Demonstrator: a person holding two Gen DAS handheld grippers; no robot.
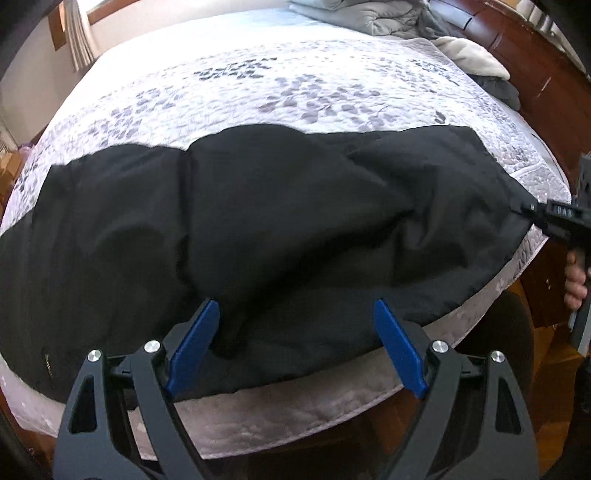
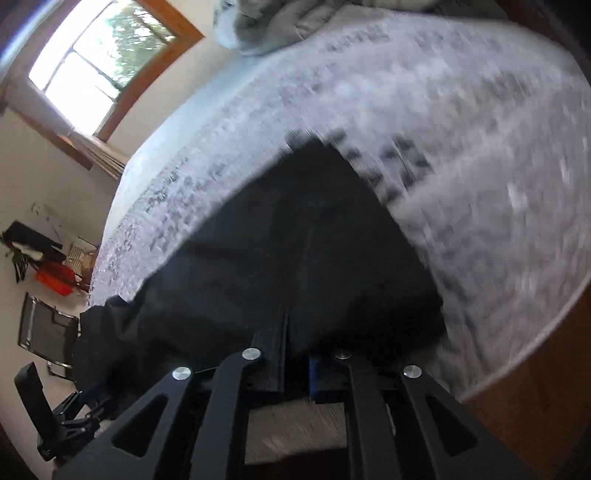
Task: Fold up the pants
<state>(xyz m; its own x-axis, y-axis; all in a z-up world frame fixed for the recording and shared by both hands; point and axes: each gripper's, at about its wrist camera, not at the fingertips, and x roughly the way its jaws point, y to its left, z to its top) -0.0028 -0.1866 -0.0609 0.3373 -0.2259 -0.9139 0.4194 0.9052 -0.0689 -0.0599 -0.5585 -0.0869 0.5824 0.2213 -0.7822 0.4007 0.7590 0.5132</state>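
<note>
Pants (image 1: 258,221), black, lie spread across the near part of a bed (image 1: 258,92), one long edge close to the mattress's front edge and partly draped over it. Nearest in the left wrist view, the left gripper (image 1: 295,332) hangs above that front edge with its blue pads (image 1: 192,339) wide apart and nothing between them; cloth lies below, untouched. At the far right of the same view, the right gripper (image 1: 532,208) pinches the corner of the pants, and a hand (image 1: 576,280) shows on its handle. The right wrist view agrees: the jaws stand nearly together with a strip of dark cloth running up between them, so it grips the pants, though the picture is blurred. Beyond the garment, the quilt is bare up to a heap of grey bedding (image 1: 369,18) at the head.

The step looks like straightening or setting up a fold, with one end held and the other free. Next, the left gripper probably needs to come down on the near edge, close on it, and work with the right to carry the cloth over evenly.
</note>
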